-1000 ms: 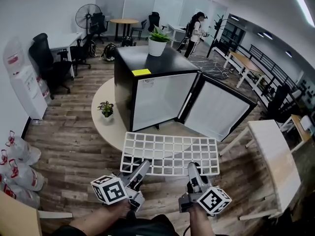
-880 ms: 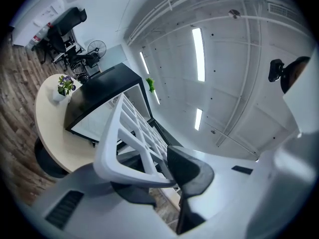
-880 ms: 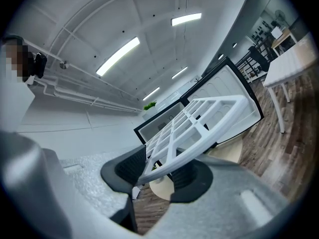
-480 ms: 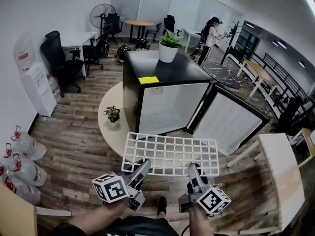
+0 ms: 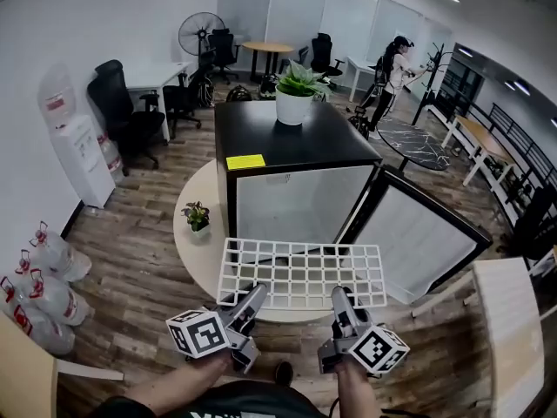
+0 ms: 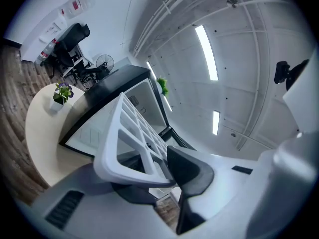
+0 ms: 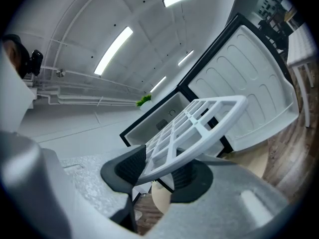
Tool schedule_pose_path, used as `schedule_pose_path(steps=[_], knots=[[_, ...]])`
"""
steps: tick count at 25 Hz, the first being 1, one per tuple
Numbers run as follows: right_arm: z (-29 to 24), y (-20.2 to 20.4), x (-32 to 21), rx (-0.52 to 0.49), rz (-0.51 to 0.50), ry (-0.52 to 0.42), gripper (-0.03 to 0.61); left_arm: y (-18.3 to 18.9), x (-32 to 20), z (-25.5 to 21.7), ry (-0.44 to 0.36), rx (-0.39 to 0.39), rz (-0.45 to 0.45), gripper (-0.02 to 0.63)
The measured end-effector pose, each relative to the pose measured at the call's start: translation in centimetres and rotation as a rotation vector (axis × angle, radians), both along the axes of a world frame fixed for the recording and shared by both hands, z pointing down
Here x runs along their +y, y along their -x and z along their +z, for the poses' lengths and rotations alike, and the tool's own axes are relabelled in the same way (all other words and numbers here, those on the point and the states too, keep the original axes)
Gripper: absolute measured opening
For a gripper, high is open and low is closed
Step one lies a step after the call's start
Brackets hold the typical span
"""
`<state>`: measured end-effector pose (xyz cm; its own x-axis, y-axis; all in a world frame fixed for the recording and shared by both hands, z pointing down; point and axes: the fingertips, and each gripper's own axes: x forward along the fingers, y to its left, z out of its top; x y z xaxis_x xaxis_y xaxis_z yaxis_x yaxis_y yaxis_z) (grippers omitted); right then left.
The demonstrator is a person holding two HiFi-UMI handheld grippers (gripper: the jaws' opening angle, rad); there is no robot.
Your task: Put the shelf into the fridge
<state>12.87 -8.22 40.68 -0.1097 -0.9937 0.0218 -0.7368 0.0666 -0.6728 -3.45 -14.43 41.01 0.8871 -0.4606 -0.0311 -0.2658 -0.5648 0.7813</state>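
The white grid shelf (image 5: 300, 274) is held flat in the lower middle of the frame, just in front of the open fridge (image 5: 296, 200). The left gripper (image 5: 251, 296) has its jaws clamped on the shelf's near edge, and so does the right gripper (image 5: 340, 300) — one near each end. To do this well, hold both ends level, line the shelf up with the fridge's opening, and push it in straight — clear of the door (image 5: 422, 238) at the right.
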Motion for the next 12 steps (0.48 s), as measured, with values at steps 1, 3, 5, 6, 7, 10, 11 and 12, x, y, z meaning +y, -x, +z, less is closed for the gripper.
schedule_pose_path(steps=[1,3,5,6,7,10,11,12], knots=[[0.2,-0.5,-0.5,-0.007,-0.008,0.006,0.14,-0.5,-0.4,0.2,0.002,-0.005,-0.009,0.084],[0.6,-1.7,-1.4,-0.01,-0.024,0.012,0.14,-1.6,-1.0,0.4,0.006,-0.014,-0.026,0.084],[1.0,-2.8,-2.3,-0.001,-0.048,0.013,0.14,-2.5,-1.5,0.7,0.009,-0.017,-0.044,0.084],[1.1,-3.3,-2.9,-0.001,-0.062,0.014,0.14,-2.8,-1.8,0.9,0.012,-0.02,-0.056,0.084],[1.3,-3.6,-3.5,-0.005,-0.076,0.016,0.14,-3.1,-2.2,1.1,0.015,-0.025,-0.069,0.084],[1.9,-4.6,-5.0,-0.031,-0.111,0.033,0.14,-4.0,-3.2,1.6,0.024,-0.044,-0.106,0.084],[2.2,-4.9,-5.5,-0.037,-0.119,0.042,0.14,-4.3,-3.5,1.9,0.026,-0.049,-0.116,0.084],[2.6,-5.2,-6.0,-0.041,-0.127,0.053,0.14,-4.5,-3.9,2.2,0.028,-0.054,-0.125,0.084]])
